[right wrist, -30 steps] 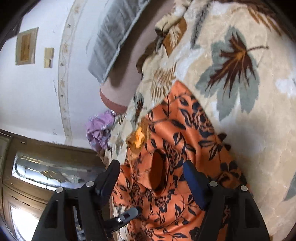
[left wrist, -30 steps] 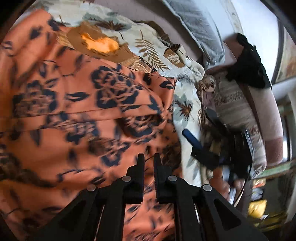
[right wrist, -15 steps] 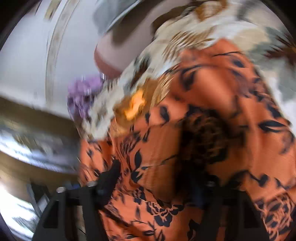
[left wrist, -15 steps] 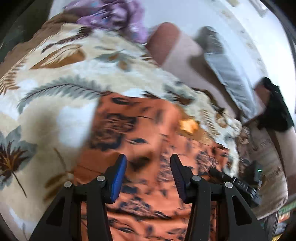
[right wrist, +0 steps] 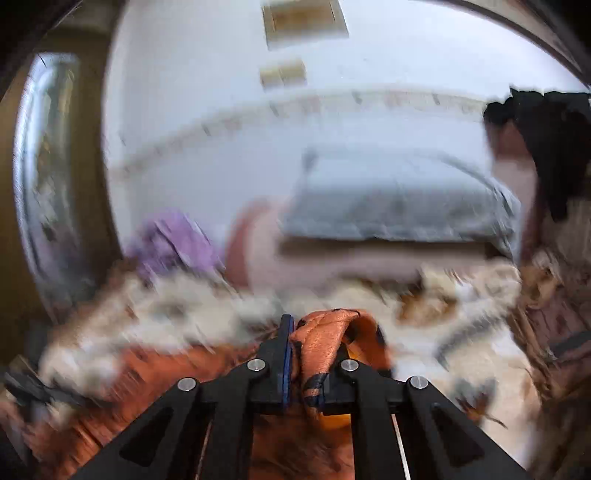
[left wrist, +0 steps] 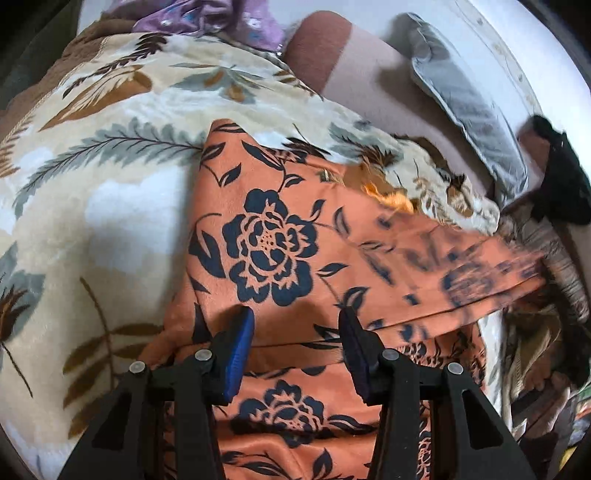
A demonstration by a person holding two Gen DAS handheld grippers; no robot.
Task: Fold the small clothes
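Observation:
An orange garment with dark blue flowers [left wrist: 280, 236] lies on a leaf-patterned blanket [left wrist: 110, 192]. My left gripper [left wrist: 297, 325] hovers open just above the cloth, its blue pads apart with nothing pinched between them. The garment's right part [left wrist: 480, 273] is lifted and blurred. In the right wrist view my right gripper [right wrist: 308, 343] is shut on a bunched fold of the orange garment [right wrist: 328, 332], raised off the bed; the picture there is smeared by motion.
A grey pillow [left wrist: 469, 110] and a pinkish bolster [left wrist: 354, 66] lie at the head of the bed. A purple garment [left wrist: 207, 18] sits at the far edge, a black cloth [left wrist: 561, 181] hangs at the right. White wall [right wrist: 258, 129] and a wooden door frame [right wrist: 11, 177] stand behind.
My left gripper opened, let go of the cloth and swung toward the garment's left edge. My right gripper closed on a fold of the garment, rolled and lifted it.

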